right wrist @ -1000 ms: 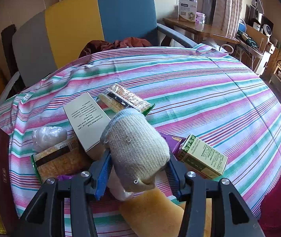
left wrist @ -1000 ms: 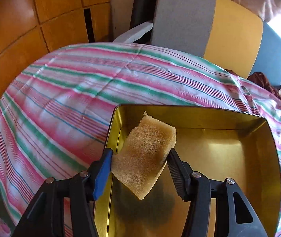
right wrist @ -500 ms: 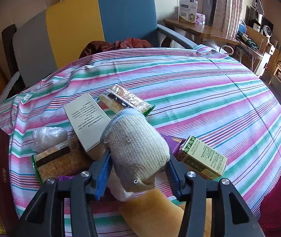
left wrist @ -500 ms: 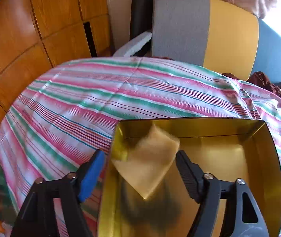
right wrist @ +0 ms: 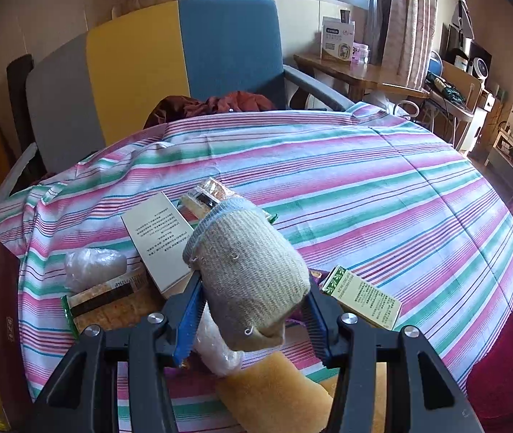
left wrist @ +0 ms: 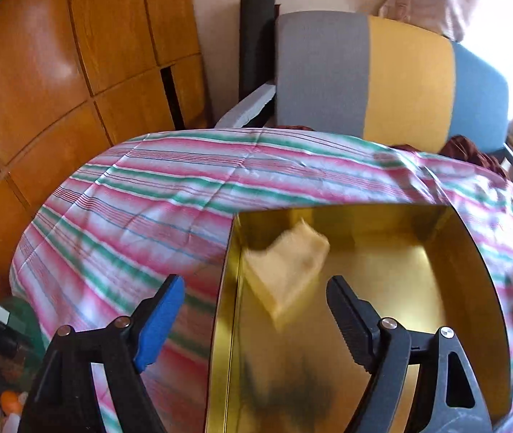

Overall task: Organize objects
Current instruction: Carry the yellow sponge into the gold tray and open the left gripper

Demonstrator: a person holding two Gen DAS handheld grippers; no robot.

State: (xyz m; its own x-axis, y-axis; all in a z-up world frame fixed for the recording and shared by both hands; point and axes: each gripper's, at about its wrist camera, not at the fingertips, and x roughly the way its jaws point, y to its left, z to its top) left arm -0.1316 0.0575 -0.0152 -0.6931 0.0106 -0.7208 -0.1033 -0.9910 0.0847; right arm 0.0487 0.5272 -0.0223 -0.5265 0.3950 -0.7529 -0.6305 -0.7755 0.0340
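The right gripper (right wrist: 252,310) is clenched on a knitted sock roll (right wrist: 245,274), squeezed at its middle. The roll looks light, soft and springy, so a mid-body hold suits it; nothing fragile there. It hangs tilted up toward twelve o'clock above the clutter: a sponge (right wrist: 274,389) at six o'clock, a green box (right wrist: 362,297) at three, a white booklet (right wrist: 159,238) at ten.

The left gripper (left wrist: 256,299) has just been opening and stands released, pitched steeply down over the gold tin (left wrist: 473,252). The yellow sponge piece (left wrist: 285,267) (blurred, seemingly mid-drop) lies beyond the fingertips inside the tin, toward its eleven o'clock corner, touched by neither pad. It too looks light and squashy, best pinched across its flat faces.
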